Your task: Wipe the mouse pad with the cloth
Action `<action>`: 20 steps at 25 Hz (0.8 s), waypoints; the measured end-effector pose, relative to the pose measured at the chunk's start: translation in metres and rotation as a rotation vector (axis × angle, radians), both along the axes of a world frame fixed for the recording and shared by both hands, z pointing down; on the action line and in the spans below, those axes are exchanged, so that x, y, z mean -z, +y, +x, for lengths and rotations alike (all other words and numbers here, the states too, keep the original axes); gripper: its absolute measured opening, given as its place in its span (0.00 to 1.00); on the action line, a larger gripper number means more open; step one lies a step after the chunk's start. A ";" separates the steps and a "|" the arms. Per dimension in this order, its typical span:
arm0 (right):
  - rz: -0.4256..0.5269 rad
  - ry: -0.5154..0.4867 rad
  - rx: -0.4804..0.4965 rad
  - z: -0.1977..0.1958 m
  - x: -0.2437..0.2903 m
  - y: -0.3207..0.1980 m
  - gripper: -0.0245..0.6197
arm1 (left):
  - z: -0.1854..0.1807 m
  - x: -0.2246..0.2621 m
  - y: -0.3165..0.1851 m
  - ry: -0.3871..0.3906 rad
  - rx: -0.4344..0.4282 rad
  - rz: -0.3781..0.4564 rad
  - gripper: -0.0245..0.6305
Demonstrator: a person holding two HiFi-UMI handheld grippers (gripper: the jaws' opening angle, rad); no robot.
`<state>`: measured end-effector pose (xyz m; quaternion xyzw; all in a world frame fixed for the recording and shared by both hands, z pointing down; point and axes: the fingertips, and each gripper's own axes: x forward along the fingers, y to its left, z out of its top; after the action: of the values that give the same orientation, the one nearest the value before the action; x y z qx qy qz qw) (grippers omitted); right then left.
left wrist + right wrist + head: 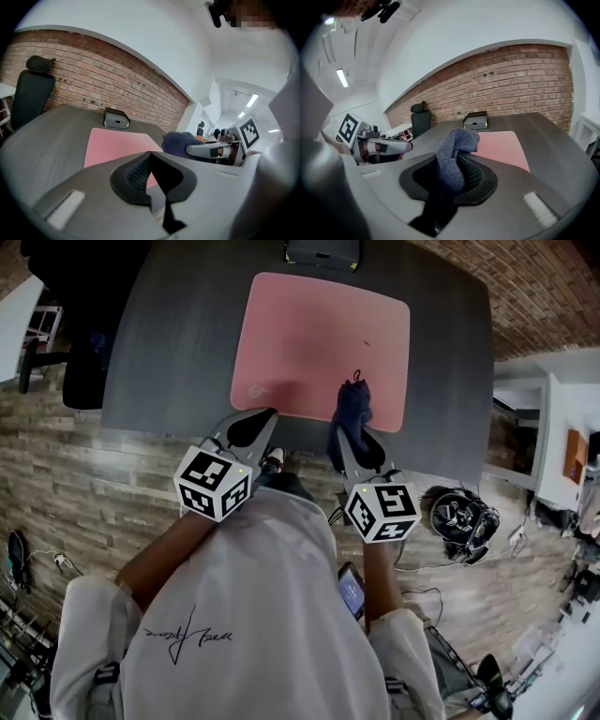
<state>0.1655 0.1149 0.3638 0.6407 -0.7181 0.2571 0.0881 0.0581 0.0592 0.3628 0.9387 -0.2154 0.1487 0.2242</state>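
Wood-plank floor [56, 474] lies under everything, and on it stands the dark grey counter [178, 343] I am leaning over; a black chair [80, 343] is drawn up at the counter's left side. The pink mouse pad [300, 334] lies flat in the middle of the counter, square to its edges, its near edge close to the counter's near edge. My left tool [265, 418] sits at the pad's near left corner with its jaws pressed together and nothing between them; I cannot tell whether its tip touches the pad. My right tool [356, 442] is beside it, toward the pad's near right corner, the two tools near each other but apart; its jaws are clamped on the cloth [352, 404], which is dark blue and bunched into a lump that pokes out past the jaw tips and overlaps the pad's near edge; whether the cloth presses on the pad I cannot tell. A small grey box [322, 253] rests on the counter at the far edge, just beyond the pad and apart from it.
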 end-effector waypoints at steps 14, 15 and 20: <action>-0.101 0.043 -0.027 0.031 -0.048 -0.035 0.18 | -0.016 -0.013 -0.046 0.004 0.108 -0.075 0.05; -0.111 0.051 -0.035 0.036 -0.052 -0.038 0.18 | -0.016 -0.015 -0.047 -0.002 0.101 -0.077 0.05; -0.154 0.096 -0.085 0.065 -0.067 -0.045 0.18 | -0.005 -0.021 -0.053 -0.001 0.059 -0.100 0.05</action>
<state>0.2304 0.0699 0.4306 0.6735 -0.6632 0.2841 0.1604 0.0531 0.0064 0.3841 0.9195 -0.2355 0.1528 0.2750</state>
